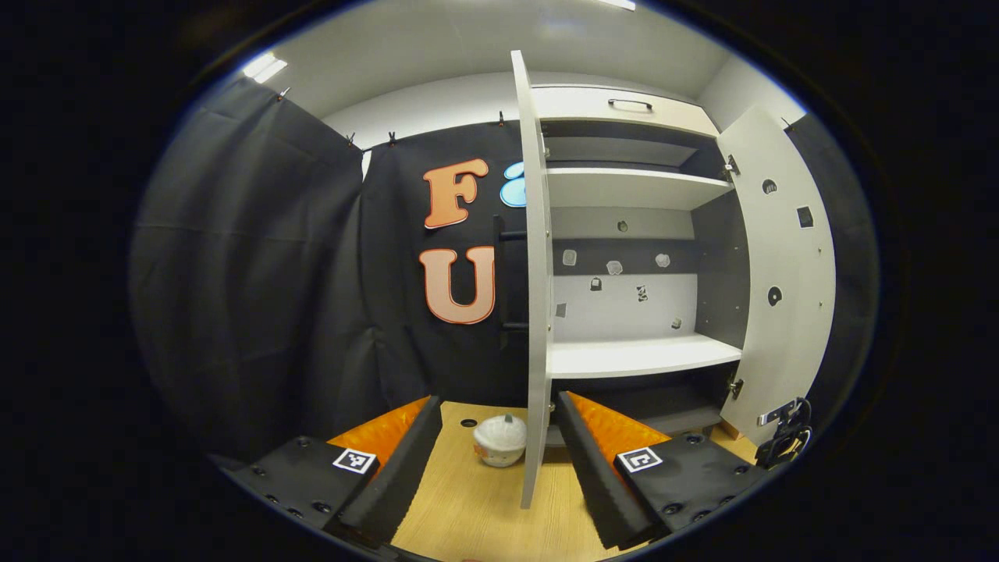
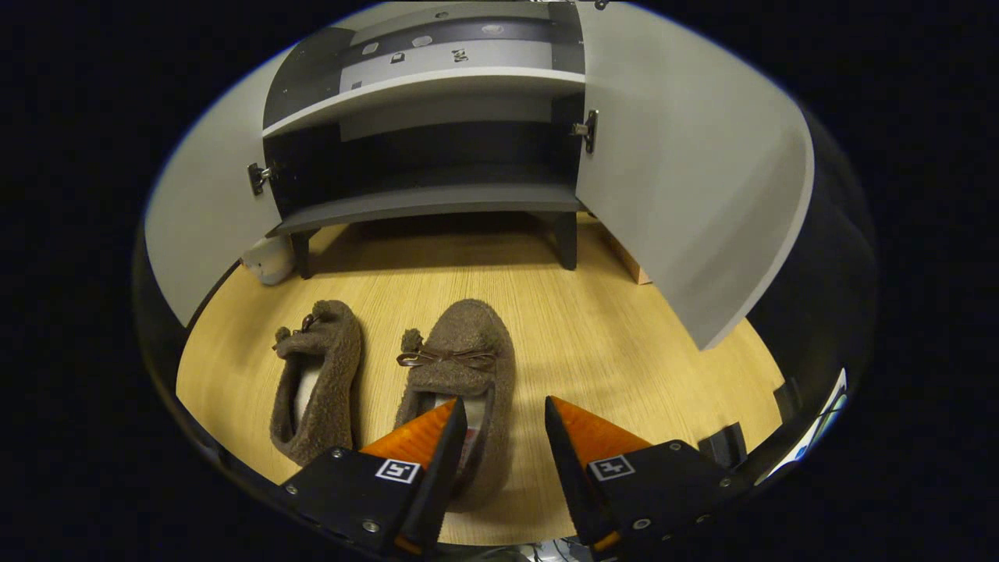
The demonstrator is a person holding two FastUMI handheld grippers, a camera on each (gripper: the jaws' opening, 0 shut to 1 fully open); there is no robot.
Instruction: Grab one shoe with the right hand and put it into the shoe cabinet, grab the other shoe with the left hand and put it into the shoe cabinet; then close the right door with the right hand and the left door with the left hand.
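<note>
Two brown fuzzy shoes lie side by side on the wooden floor in the right gripper view: the left shoe (image 2: 316, 378) and the right shoe (image 2: 462, 367), toes toward the shoe cabinet (image 2: 425, 199). My right gripper (image 2: 503, 414) is open just above the right shoe's heel, one finger over its opening and the other beyond its outer side. In the left gripper view my left gripper (image 1: 499, 414) hangs open in the air, facing the edge of the cabinet's open left door (image 1: 535, 273). The right door (image 1: 780, 273) also stands open.
White shelves (image 1: 640, 355) inside the cabinet are bare. A small white round object (image 1: 499, 439) sits on the floor beside the cabinet's left side. A black cable bundle (image 1: 784, 437) lies at the right. Black cloth walls the booth.
</note>
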